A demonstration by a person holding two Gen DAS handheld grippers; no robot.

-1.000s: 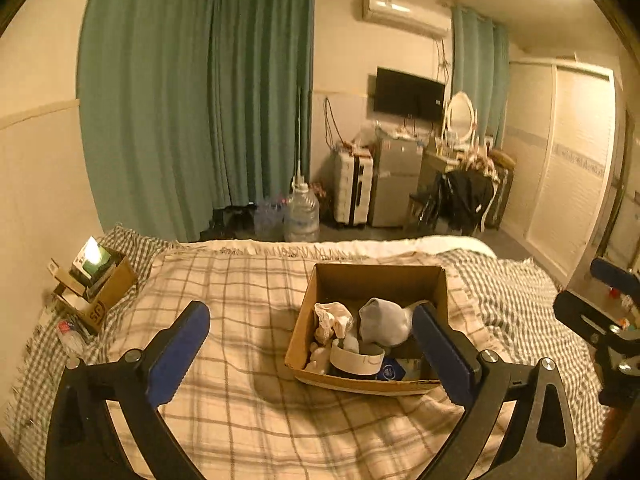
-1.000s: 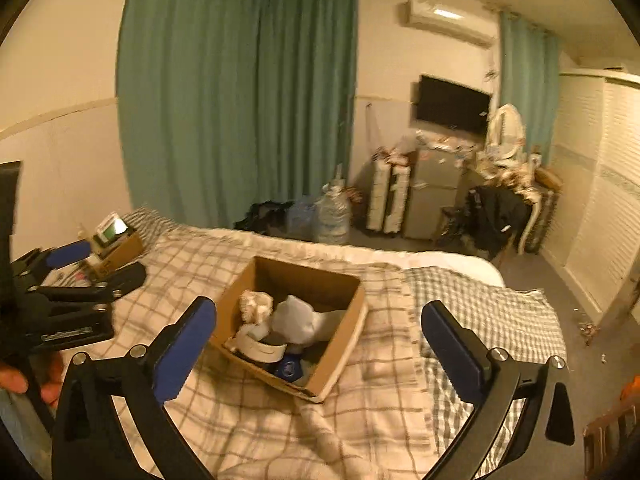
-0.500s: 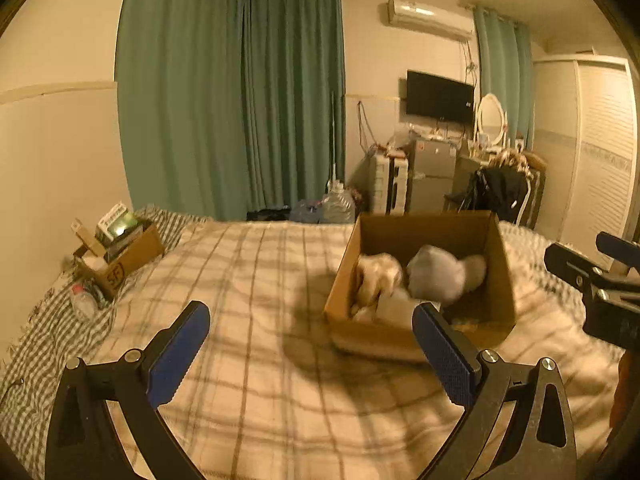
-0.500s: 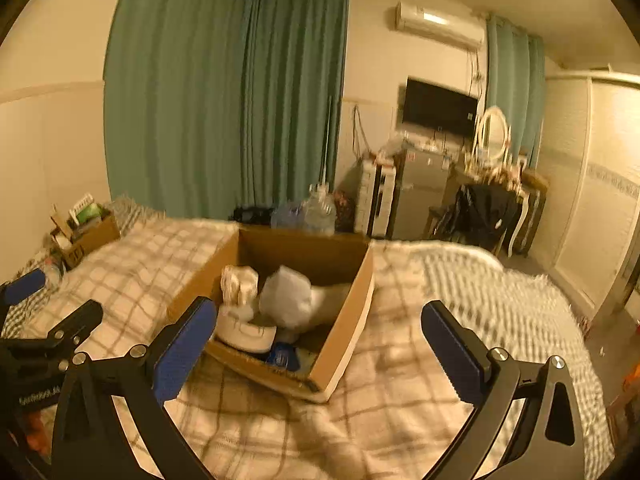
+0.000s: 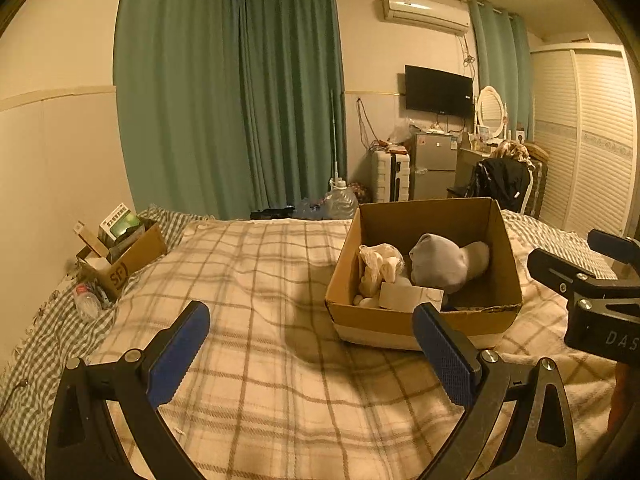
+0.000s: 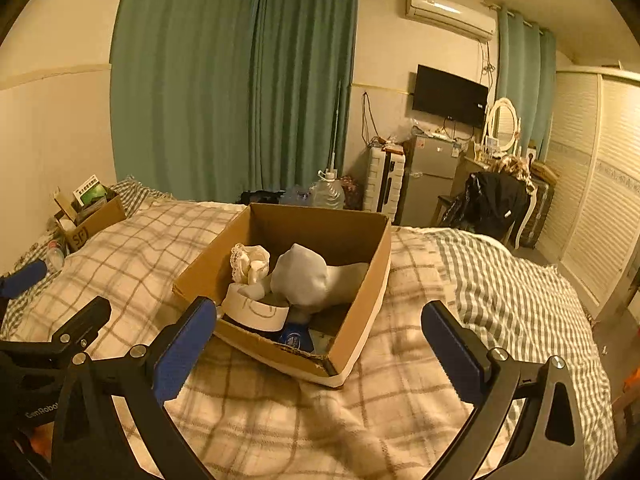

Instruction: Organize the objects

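Observation:
An open cardboard box (image 5: pixel 400 326) sits on the plaid blanket; it also shows in the right wrist view (image 6: pixel 360 300). Inside lie a grey rolled cloth (image 5: pixel 440 264) (image 6: pixel 308 280), a crumpled white lacy item (image 5: pixel 378 260) (image 6: pixel 250 260), a white band-like item (image 6: pixel 256 310) and a blue object (image 6: pixel 294 338). My left gripper (image 5: pixel 312 354) is open and empty, low over the blanket left of the box. My right gripper (image 6: pixel 318 350) is open and empty, just before the box's near corner.
A smaller cardboard box (image 5: pixel 132 256) with packets stands by the wall at the bed's left, a plastic bottle (image 5: pixel 86 304) beside it. The plaid blanket (image 5: pixel 260 280) covers the bed. Beyond the bed are green curtains, a water jug (image 5: pixel 340 200), a fridge and a chair.
Both cameras dropped lower and closer to the bed. The big box now appears nearer, and the view has steadied compared with half a second ago. Both grippers stayed open.

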